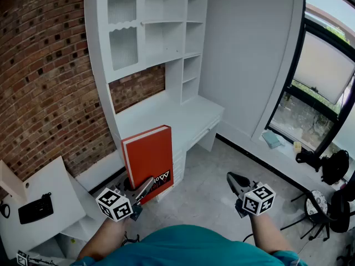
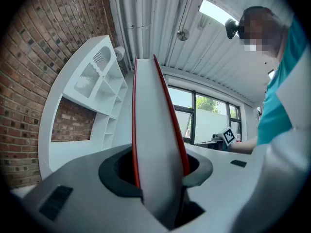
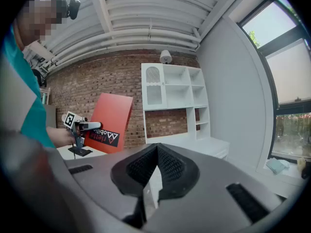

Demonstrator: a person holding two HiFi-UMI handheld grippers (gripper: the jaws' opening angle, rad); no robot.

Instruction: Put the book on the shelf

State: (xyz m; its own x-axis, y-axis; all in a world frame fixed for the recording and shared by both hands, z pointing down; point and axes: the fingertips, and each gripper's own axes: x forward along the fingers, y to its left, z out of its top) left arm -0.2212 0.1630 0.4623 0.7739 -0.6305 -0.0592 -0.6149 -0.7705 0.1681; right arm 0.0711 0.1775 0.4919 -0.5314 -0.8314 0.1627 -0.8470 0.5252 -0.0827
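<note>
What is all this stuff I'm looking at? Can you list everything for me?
Hardcover book: one, red with white page edges, held upright in front of the desk.
Shelf unit with built-in desk: one, white, against the brick wall; its open shelves look bare.
Brick wall: one, red-brown, behind the shelf unit.
Side table: one, white, lower left.
Flat device: one, black, on the side table.
Window: one, black-framed, on the right.
Bag: one, black, under the window.
Left gripper: one, grey, clamped on the book's lower edge.
Right gripper: one, grey, jaws together, empty.
Shirt: one, teal, bottom edge.
</note>
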